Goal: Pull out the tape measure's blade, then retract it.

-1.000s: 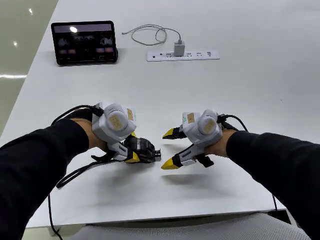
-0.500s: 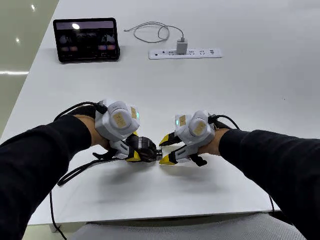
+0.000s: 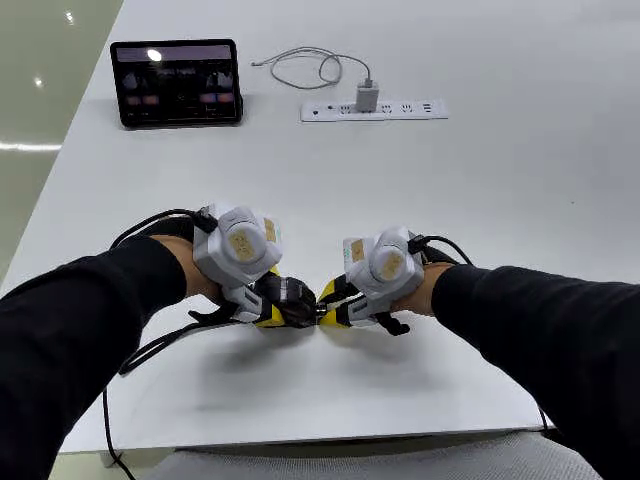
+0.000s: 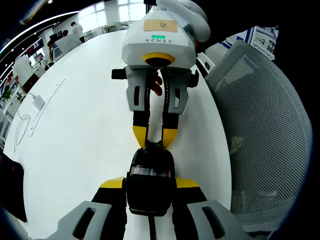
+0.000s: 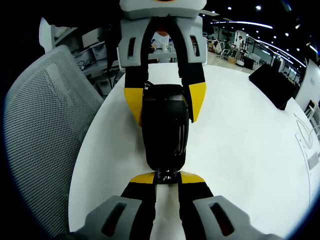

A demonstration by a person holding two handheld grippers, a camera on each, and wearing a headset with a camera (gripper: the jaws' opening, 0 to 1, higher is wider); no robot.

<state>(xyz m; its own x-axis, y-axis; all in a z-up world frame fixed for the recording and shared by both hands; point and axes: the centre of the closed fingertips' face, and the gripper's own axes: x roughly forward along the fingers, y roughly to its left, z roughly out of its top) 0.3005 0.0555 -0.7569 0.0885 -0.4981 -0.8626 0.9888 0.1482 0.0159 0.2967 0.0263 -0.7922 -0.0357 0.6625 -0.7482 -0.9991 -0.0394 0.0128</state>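
Observation:
A black tape measure [image 3: 290, 301] sits low over the white table near its front edge, held between the yellow tips of my left gripper [image 3: 272, 305], which is shut on its body [image 4: 150, 177]. My right gripper [image 3: 324, 308] faces it from the right. Its yellow tips are shut on the metal blade tip [image 5: 167, 176] at the front of the tape measure [image 5: 165, 125]. In the left gripper view the right gripper [image 4: 154, 141] pinches the case's far end. No blade length is drawn out.
A dark tablet [image 3: 178, 82] stands at the far left of the table [image 3: 480, 200]. A white power strip [image 3: 374, 109] with a plugged charger and coiled cable lies at the back centre. A grey mesh chair [image 4: 265, 130] stands by the table's front edge.
My right gripper has moved left toward the tape measure and gone from open to shut on the blade tip. The left gripper has kept its hold on the case.

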